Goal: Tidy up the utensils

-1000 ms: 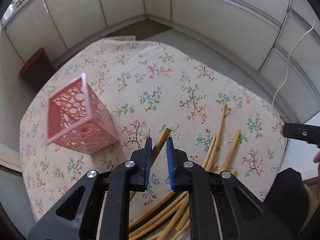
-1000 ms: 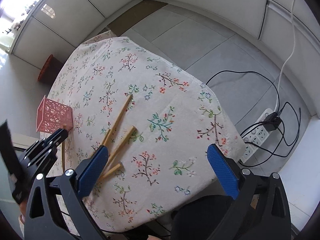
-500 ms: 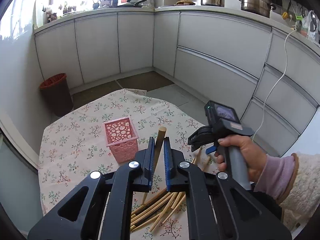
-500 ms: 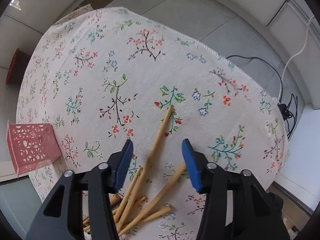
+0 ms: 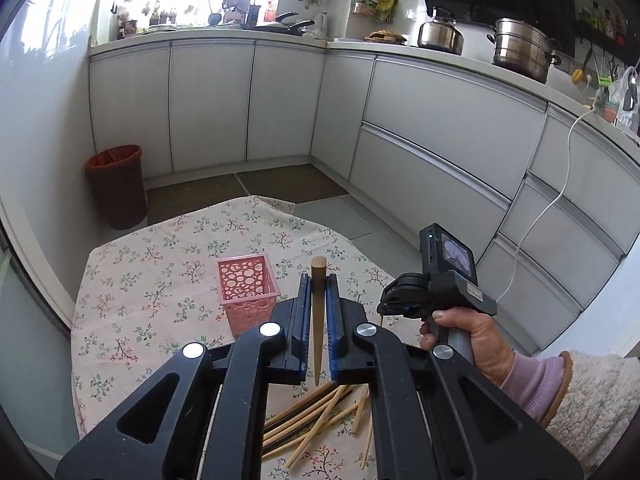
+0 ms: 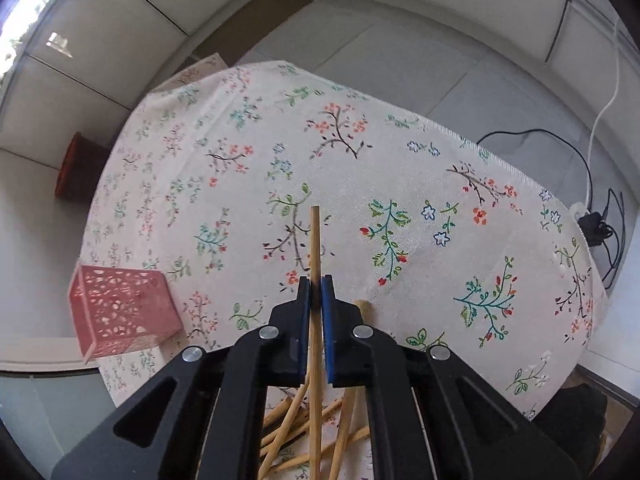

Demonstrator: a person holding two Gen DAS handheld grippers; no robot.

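My left gripper (image 5: 318, 285) is shut on a wooden chopstick (image 5: 318, 312), held upright above the table, just right of the pink perforated holder (image 5: 246, 294). My right gripper (image 6: 316, 286) is shut on a thin wooden chopstick (image 6: 315, 248) that sticks out forward over the tablecloth; it also shows in the left wrist view (image 5: 404, 304), held in a hand. A pile of several chopsticks (image 5: 320, 420) lies on the cloth below both grippers, seen too in the right wrist view (image 6: 304, 432). The pink holder (image 6: 120, 312) stands at the left table edge.
The table wears a floral cloth (image 6: 360, 184). A brown bin (image 5: 116, 184) stands on the floor by white cabinets (image 5: 440, 132). A power strip with cables (image 6: 596, 224) lies on the floor to the right.
My left gripper lifted its chopstick and tilted up to level. My right gripper went down to the pile, closed on a thin chopstick and raised it.
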